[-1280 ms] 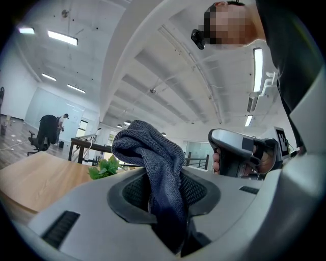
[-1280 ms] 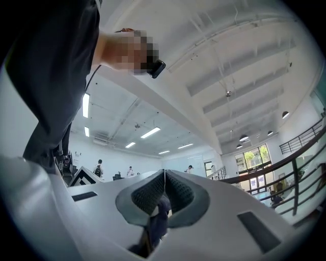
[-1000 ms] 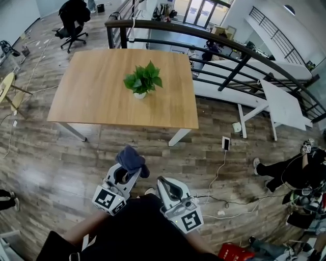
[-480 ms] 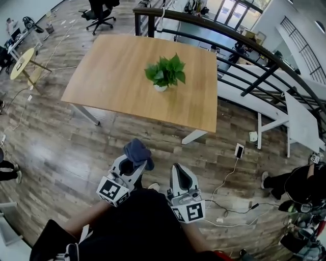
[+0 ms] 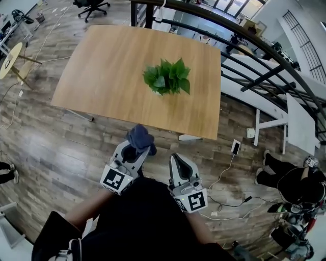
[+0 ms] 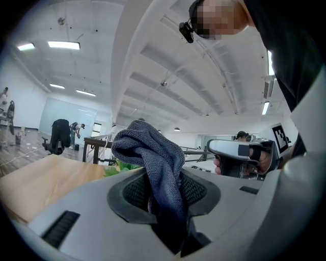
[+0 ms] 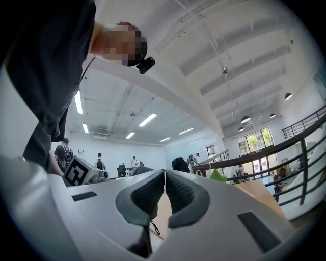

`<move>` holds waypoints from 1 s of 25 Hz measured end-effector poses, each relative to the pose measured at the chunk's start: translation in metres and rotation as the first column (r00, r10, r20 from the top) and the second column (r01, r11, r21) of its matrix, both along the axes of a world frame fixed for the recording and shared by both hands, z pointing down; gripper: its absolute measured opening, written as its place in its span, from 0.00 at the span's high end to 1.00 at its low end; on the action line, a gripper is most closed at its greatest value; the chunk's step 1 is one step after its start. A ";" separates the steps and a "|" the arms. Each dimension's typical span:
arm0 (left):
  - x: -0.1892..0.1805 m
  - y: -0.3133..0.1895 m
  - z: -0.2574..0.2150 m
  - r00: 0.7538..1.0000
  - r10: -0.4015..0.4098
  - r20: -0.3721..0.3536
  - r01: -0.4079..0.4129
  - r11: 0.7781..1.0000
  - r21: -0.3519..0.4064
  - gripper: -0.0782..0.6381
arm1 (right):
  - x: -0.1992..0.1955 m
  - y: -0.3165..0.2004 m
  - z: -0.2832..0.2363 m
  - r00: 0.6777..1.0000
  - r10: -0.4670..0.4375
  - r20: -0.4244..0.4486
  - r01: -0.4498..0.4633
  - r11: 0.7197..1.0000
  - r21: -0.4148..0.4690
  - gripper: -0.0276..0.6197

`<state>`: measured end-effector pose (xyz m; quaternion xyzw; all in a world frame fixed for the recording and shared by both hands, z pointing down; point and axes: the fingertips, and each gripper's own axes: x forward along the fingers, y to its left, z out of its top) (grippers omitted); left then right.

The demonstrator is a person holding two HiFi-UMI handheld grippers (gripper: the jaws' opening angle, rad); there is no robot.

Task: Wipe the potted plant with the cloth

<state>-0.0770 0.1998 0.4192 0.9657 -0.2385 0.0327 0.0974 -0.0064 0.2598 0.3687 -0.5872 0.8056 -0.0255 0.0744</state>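
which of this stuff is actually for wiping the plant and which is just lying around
For the job:
- potted plant
- cloth, clamped in the left hand-held gripper
- wooden table, under the plant
- right hand-held gripper, shut and empty

Just lying about:
- phone and its cable
- office chair
- round side table

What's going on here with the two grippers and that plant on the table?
A person holds a gripper in each hand. The left gripper is shut on a dark blue cloth; the right gripper is shut and empty. Both are short of the wooden table, where the potted plant stands untouched near the middle. Wiping has not begun.
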 end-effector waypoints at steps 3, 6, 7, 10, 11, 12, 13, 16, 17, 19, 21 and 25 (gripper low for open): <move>0.004 -0.035 -0.005 1.000 0.016 -0.006 -0.016 1.000 0.002 0.69 | 0.002 -0.039 0.000 1.000 -0.007 -0.004 0.007 1.000 -0.012 0.93; 0.002 -0.068 -0.002 1.000 0.019 0.003 -0.019 1.000 -0.013 0.69 | 0.004 -0.074 0.001 1.000 -0.008 0.017 0.009 1.000 -0.026 0.93; 0.002 -0.079 -0.001 1.000 0.016 0.007 -0.016 1.000 -0.024 0.69 | 0.007 -0.085 0.000 1.000 -0.006 0.030 0.007 1.000 -0.028 0.93; 0.005 -0.115 -0.001 1.000 0.010 0.008 -0.009 0.999 -0.040 0.69 | 0.011 -0.115 -0.006 0.996 -0.050 0.075 0.051 0.999 -0.015 0.93; 0.007 -0.126 -0.003 1.000 0.010 0.006 -0.010 0.999 -0.035 0.69 | 0.011 -0.122 -0.008 0.994 -0.075 0.082 0.076 0.997 -0.008 0.93; 0.008 -0.136 -0.005 1.000 0.011 0.003 -0.011 1.000 -0.027 0.69 | 0.010 -0.129 -0.008 0.992 -0.093 0.081 0.093 0.996 -0.005 0.93; 0.008 -0.146 -0.006 1.000 0.011 -0.002 -0.011 1.000 -0.021 0.69 | 0.010 -0.135 -0.007 0.992 -0.101 0.070 0.102 0.995 -0.011 0.93; 0.008 -0.171 -0.005 1.000 0.006 -0.028 -0.007 0.999 -0.045 0.69 | 0.012 -0.152 0.001 0.995 -0.099 0.002 0.099 0.995 -0.025 0.93; 0.009 -0.176 -0.002 1.000 0.007 -0.029 -0.009 0.998 -0.062 0.69 | 0.014 -0.158 0.003 0.995 -0.094 -0.021 0.093 0.995 -0.023 0.93; 0.011 -0.187 0.008 1.000 0.005 -0.014 -0.006 0.997 -0.077 0.69 | 0.023 -0.167 0.011 0.997 -0.079 -0.027 0.078 0.996 -0.036 0.93; 0.017 -0.204 0.020 1.000 -0.022 0.002 0.022 0.997 -0.074 0.69 | 0.037 -0.179 0.024 0.998 -0.067 -0.015 0.066 0.996 -0.054 0.93; 0.024 -0.228 0.049 0.993 -0.094 0.068 0.099 0.993 -0.068 0.69 | 0.062 -0.196 0.053 0.997 -0.080 -0.010 0.079 0.992 -0.095 0.93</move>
